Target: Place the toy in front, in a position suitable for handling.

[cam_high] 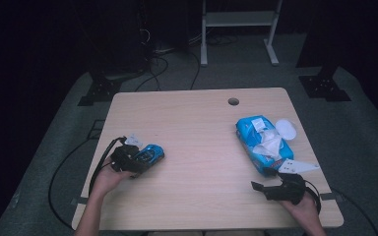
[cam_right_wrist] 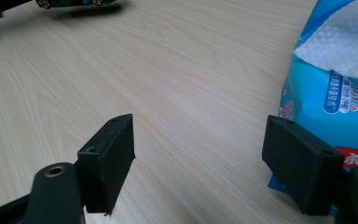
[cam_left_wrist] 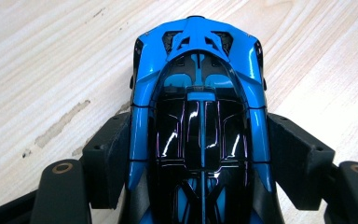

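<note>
Toy car (cam_left_wrist: 199, 116) glossy blue, black canopy, clamped by left gripper (cam_left_wrist: 200, 154); right gripper (cam_right_wrist: 200, 158) wide, holding nothing.

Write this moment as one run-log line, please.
left gripper: shut on toy car | right gripper: open, beside wipes pack | table

Table (cam_high: 197, 147): light wood-grain top, rounded corners, round cable hole (cam_high: 233, 102) near far edge. Surface scuffed in patches in left gripper view. Toy car (cam_high: 150, 154), blue and black, resting on left part of top. Wipes pack (cam_high: 263, 142), blue, flap open, white sheet pulled up, lying on right part, well apart from car. White lid (cam_high: 286, 129) just beside pack, far right.
</note>
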{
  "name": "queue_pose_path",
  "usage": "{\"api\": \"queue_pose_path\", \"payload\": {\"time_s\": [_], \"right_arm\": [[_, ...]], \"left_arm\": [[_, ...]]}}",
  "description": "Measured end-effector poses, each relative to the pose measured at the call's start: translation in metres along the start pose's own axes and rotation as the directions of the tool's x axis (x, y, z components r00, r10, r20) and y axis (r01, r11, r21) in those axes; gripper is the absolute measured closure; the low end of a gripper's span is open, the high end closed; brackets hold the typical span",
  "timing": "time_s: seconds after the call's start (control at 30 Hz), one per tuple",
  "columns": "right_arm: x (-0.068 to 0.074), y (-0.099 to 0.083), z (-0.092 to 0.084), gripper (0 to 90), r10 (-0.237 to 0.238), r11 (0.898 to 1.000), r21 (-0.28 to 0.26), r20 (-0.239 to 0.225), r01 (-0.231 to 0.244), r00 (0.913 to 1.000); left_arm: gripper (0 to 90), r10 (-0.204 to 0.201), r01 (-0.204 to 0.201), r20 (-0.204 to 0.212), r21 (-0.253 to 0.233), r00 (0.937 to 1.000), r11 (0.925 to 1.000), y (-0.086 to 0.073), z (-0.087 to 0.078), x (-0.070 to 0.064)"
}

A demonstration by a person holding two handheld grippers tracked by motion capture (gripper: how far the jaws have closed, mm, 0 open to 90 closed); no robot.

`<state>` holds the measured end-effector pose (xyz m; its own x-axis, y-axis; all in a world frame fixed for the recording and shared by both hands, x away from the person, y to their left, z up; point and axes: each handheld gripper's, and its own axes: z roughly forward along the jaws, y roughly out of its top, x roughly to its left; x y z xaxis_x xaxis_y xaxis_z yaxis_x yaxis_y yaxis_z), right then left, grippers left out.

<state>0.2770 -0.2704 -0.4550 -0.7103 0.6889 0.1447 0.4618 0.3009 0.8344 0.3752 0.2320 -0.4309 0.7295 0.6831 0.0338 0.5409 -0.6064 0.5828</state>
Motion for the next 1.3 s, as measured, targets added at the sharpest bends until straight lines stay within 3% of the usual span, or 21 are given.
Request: {"api": "queue_pose_path", "payload": {"time_s": [0.57,0.77,1.0,1.3], "right_arm": [[0.000,0.000,-0.003,24.2,0.002,1.000,-0.011,0.001,-0.002,1.0000],[-0.001,0.000,-0.003,24.2,0.000,1.000,-0.011,-0.002,0.000,1.0000],[-0.001,0.001,-0.004,24.2,0.004,1.000,-0.017,-0.002,-0.004,1.0000],[-0.001,0.001,-0.003,24.2,0.002,1.000,-0.014,-0.002,-0.002,1.0000]], "left_arm": [[28.3,0.099,-0.097,0.040,-0.045,0.9943,0.9942,0.040,0.001,-0.029],[28.3,0.138,-0.133,0.077,-0.067,0.9874,0.9888,0.057,0.007,-0.045],[28.3,0.188,-0.181,0.120,-0.066,0.9748,0.9812,0.072,0.022,-0.067],[28.3,0.218,-0.206,0.167,-0.086,0.9616,0.9747,0.084,0.037,-0.089]]}}
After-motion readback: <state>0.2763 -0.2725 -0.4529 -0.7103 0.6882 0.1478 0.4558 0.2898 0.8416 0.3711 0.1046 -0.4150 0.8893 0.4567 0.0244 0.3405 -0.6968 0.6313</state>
